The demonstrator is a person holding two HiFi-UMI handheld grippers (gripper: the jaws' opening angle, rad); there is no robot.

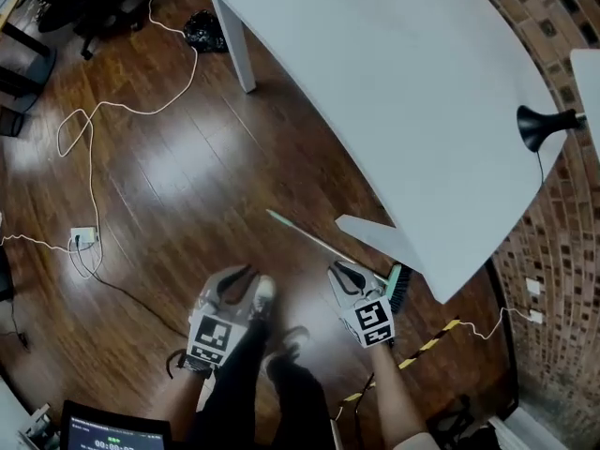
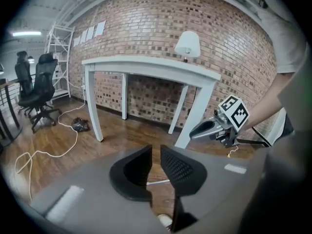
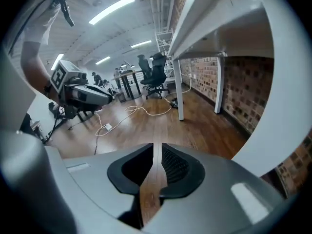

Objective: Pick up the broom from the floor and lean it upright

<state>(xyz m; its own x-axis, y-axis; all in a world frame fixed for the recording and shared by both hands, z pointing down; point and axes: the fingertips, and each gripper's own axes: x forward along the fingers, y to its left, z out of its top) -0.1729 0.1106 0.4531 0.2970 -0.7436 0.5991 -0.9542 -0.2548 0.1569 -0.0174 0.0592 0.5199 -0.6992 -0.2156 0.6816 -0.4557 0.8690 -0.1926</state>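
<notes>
Looking down in the head view, the broom (image 1: 323, 245) lies flat on the wooden floor (image 1: 169, 176). Its pale handle runs out from the edge of the white table (image 1: 394, 82), and its dark bristle head (image 1: 398, 291) sits close to the table's foot. The right gripper (image 1: 343, 272) hovers just beside the handle near the head end, while the left gripper (image 1: 239, 279) is well apart from it. In the left gripper view, the jaws stand slightly parted with nothing clamped, and a strip of handle shows on the floor beyond the gap. In the right gripper view, the jaws are likewise slightly parted and empty, with only floorboards between them. The step in hand looks like the approach to the pickup. Next, I judge, the jaws must widen, straddle the handle and close on it before any lift.
</notes>
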